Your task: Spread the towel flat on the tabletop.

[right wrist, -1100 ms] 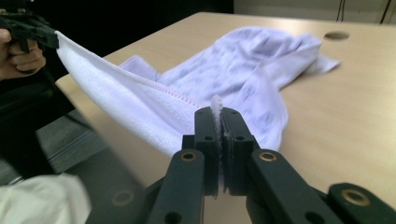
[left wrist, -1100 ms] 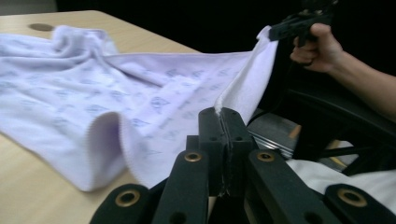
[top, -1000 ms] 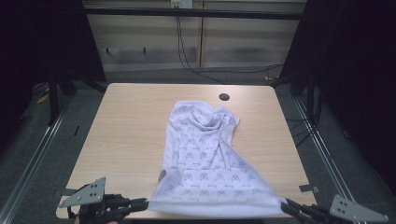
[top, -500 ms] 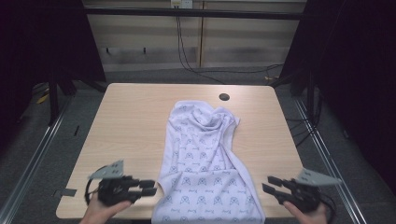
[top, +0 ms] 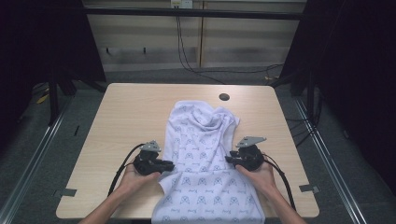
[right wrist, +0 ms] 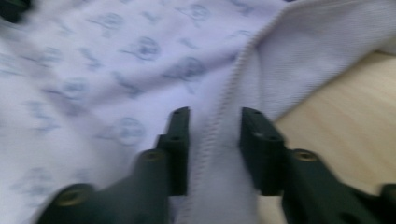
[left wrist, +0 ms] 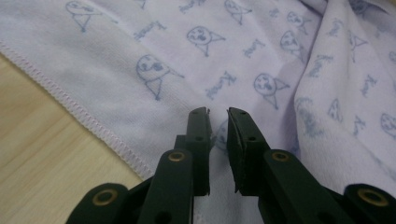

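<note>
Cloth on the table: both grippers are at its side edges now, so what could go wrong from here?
1. The left gripper has just been closing over the flat of the cloth, inside the stitched hem; it may pinch little or nothing.
2. The right gripper straddles the seam with a gap on each side, and that view is blurred; the edge could slip out.
3. The cloth's far end is bunched; pulling unevenly may drag folds along.

Two bare forearms enter at the bottom of the high view, each hand gripping a black gripper (top: 169, 164) (top: 230, 159) topped by a grey three-cornered plate, with brass-ringed screws and a trailing black cable.
</note>
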`<state>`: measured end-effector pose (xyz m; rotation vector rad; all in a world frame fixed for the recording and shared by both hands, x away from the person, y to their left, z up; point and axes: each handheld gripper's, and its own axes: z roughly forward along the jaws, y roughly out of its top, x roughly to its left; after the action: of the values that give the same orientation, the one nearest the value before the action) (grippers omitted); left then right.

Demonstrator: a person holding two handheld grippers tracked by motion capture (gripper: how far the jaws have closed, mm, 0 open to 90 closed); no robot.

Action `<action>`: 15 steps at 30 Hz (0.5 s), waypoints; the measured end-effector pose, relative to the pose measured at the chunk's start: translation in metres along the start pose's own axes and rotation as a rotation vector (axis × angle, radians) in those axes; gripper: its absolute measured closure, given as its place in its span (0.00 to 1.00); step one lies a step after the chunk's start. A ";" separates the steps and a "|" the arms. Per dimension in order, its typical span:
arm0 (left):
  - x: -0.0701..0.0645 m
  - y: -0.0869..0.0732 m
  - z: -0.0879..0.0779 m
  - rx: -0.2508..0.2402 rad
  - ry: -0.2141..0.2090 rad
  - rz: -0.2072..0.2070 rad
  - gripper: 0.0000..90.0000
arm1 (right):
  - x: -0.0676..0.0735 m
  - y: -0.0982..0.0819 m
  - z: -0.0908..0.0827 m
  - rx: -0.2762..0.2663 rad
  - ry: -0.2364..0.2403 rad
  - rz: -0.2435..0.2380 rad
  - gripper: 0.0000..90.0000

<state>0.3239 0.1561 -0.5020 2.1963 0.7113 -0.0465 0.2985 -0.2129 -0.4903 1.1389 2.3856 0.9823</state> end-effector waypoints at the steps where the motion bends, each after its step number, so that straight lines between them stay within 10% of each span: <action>1: 0.000 -0.002 -0.002 0.001 0.017 0.009 0.90 | -0.001 -0.001 -0.002 -0.009 -0.009 0.013 0.95; 5: 0.002 -0.007 -0.009 0.001 0.047 0.012 0.92 | -0.011 -0.008 -0.027 -0.073 -0.086 0.077 0.97; 15: -0.009 -0.024 -0.027 0.027 0.015 -0.021 0.88 | -0.033 -0.074 -0.088 -0.120 -0.019 0.256 0.97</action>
<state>0.2994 0.1835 -0.4981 2.2169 0.7460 -0.0499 0.2304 -0.3106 -0.4798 1.4245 2.1703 1.1716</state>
